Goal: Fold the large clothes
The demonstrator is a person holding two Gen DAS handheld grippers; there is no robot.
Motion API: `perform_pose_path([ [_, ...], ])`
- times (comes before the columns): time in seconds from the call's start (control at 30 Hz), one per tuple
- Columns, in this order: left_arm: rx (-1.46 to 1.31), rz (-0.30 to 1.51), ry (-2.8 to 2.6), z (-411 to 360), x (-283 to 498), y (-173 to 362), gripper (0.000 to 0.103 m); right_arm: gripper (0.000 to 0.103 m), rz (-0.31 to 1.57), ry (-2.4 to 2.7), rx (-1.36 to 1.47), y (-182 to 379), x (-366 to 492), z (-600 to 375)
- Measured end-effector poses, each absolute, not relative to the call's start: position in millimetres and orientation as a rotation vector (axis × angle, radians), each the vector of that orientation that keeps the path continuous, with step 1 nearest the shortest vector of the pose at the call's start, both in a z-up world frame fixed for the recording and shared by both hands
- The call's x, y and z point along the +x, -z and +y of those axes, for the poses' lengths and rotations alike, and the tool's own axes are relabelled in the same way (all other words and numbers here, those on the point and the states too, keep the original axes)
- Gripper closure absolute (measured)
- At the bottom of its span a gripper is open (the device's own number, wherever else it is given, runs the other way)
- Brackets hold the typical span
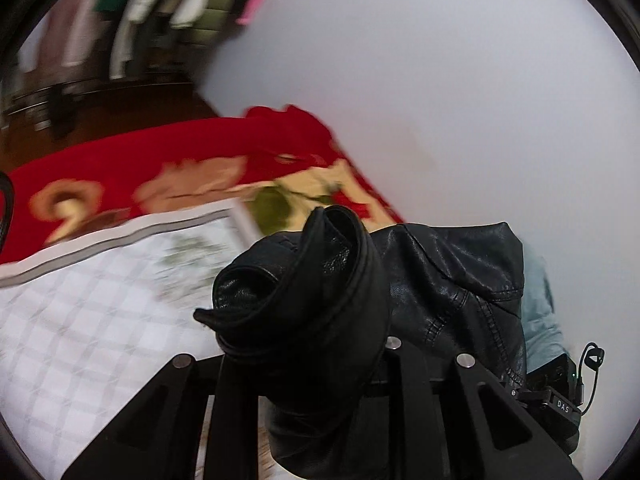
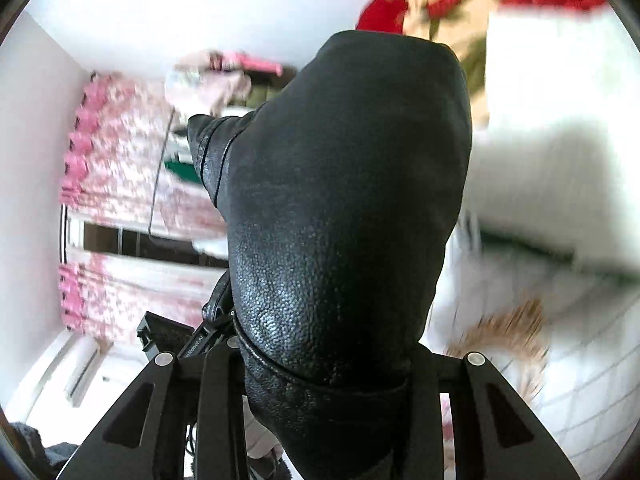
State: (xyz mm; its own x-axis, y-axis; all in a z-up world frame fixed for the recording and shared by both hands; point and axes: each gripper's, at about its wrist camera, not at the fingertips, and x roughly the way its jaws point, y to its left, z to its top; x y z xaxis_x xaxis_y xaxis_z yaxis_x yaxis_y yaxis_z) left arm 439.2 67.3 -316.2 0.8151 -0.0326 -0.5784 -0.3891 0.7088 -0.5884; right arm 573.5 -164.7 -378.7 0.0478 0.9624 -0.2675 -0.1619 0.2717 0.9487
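L gripper (image 1: 308,364) & R gripper (image 2: 320,364) both clamped shut on black leather jacket (image 1: 448,288), held aloft.

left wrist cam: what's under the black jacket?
The black leather jacket hangs in the left tongs. Below it shows the white checked bedding and a red floral blanket. Anything directly beneath the bunched leather is hidden.

Both fisheye views are bright with soft, even light and dark circular vignettes at the edges. Motion blur smears the red blanket (image 1: 168,168), checked sheet (image 1: 80,340) and pink curtain (image 2: 120,184). The black jacket (image 2: 344,208) stays sharp, showing specular highlights on its grain.
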Motion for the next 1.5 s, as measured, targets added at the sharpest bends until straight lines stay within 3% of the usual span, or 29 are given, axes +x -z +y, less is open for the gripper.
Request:
perform_pose_path([
  [0.13,-0.78,0.605,-0.14,36.9,513.0,340.9,0.084,0.067,1.168,-1.01,0.946,394.8,656.1,-231.6],
  [0.3,-0.777,0.754,-0.095,-0.5,572.6,426.3,0.084,0.066,1.274,-0.939,0.974,475.1,752.1,-307.9],
  [0.43,-0.717,0.844,-0.093,-11.8,582.6,468.1,0.063,0.059,1.356,-0.884,0.998,547.8,771.5,-317.2],
  [0.53,-0.721,0.877,-0.068,-3.1,584.2,468.9,0.05,0.05,1.356,-0.846,0.989,558.8,771.6,-317.1],
  [0.63,-0.637,0.918,-0.076,-5.4,586.5,458.4,0.04,0.04,1.346,-0.761,0.904,542.2,761.0,-309.9],
  [0.73,-0.502,0.961,-0.11,-13.6,586.9,448.4,0.001,0.029,1.332,-0.607,0.74,512.6,750.3,-300.8],
  [0.8,-0.452,0.974,-0.11,-14.2,584.5,440.2,0.001,0.017,1.325,-0.487,0.625,494.6,741.9,-293.8],
  [0.97,-0.229,0.987,-0.163,-20.4,573.7,414.0,0.001,0.0,1.275,-0.251,0.403,461.0,689.8,-280.3],
  [1.2,-0.033,0.942,-0.134,-31.6,529.3,347.7,0.0,0.0,1.188,0.025,0.18,383.9,587.9,-264.3],
  [1.5,0.058,0.896,-0.043,-41.5,429.8,246.5,0.0,0.0,1.012,0.186,0.115,212.9,433.4,-228.5],
])
